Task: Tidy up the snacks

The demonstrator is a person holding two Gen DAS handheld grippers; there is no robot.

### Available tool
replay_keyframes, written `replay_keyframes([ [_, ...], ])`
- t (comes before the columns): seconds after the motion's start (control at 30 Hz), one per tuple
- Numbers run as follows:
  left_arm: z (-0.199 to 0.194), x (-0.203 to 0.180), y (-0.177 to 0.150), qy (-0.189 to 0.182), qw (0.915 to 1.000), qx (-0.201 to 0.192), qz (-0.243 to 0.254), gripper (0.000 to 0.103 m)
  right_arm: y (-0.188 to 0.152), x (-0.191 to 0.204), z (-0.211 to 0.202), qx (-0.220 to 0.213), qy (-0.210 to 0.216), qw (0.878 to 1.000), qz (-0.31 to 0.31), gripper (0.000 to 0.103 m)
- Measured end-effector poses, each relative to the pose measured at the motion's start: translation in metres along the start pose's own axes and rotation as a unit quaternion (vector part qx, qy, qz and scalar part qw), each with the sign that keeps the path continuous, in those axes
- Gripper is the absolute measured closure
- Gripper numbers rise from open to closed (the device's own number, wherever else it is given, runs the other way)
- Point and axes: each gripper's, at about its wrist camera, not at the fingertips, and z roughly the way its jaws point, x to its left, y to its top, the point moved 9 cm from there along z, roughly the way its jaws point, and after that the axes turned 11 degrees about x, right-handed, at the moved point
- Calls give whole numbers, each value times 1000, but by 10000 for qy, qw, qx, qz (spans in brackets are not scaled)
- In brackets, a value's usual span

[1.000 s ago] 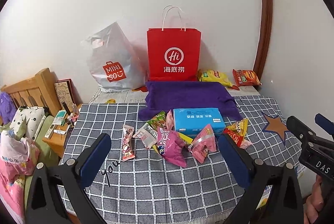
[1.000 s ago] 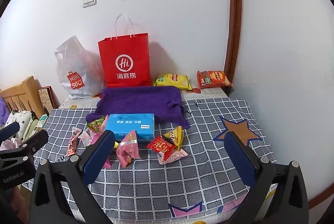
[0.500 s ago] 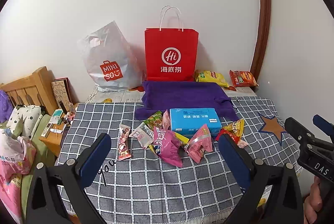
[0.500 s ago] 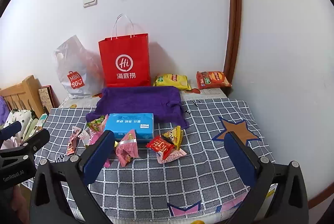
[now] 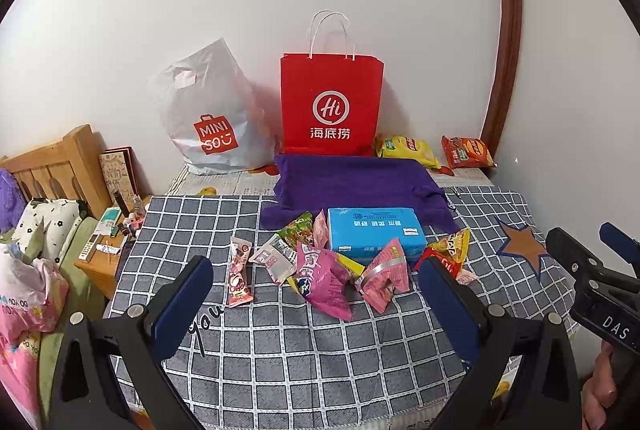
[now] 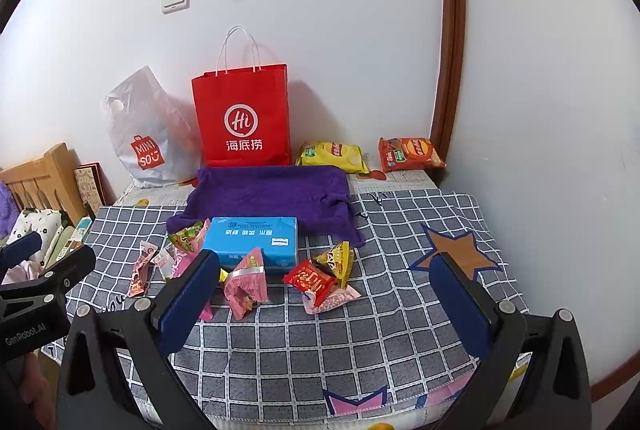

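Several small snack packets lie in a loose heap on the checked cloth [image 5: 280,342]: a magenta packet [image 5: 322,280], a pink triangular packet [image 5: 386,276] [image 6: 246,280], a long pink stick pack [image 5: 238,274], a red packet [image 6: 310,280] and a yellow one [image 6: 338,262]. A blue box [image 5: 374,232] [image 6: 252,240] sits behind them, in front of a purple towel [image 5: 356,181] [image 6: 272,193]. My left gripper [image 5: 316,300] hangs open short of the heap. My right gripper [image 6: 326,294] is open too, near the red packet. Neither holds anything.
A red paper bag [image 5: 332,105] and a white plastic bag [image 5: 210,121] stand against the wall. Yellow [image 6: 332,155] and orange [image 6: 410,151] chip bags lie at the back right. A wooden headboard [image 5: 52,165] and cluttered bedside stand [image 5: 108,246] are left. A wall is close on the right.
Both grippers drifted slightly, so the scene sits a little higher and further left in the left view. No packet has moved and both jaws stay wide.
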Motion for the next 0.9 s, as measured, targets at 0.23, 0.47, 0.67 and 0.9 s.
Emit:
replay_keyframes([
  [0.23,0,-1,0,-9,10000,3,-6,0,-1,0,-1,-3,5,10000,15,1],
  [0.47,-1,-2,1,-27,10000,3,-5,0,0,-2,1,26,4,10000,-8,1],
  [0.67,0,-2,0,-47,10000,11,0,0,0,-1,1,23,28,10000,-19,1],
  [0.9,1,-3,0,-33,10000,10,-2,0,1,-1,-1,-19,52,10000,-25,1],
])
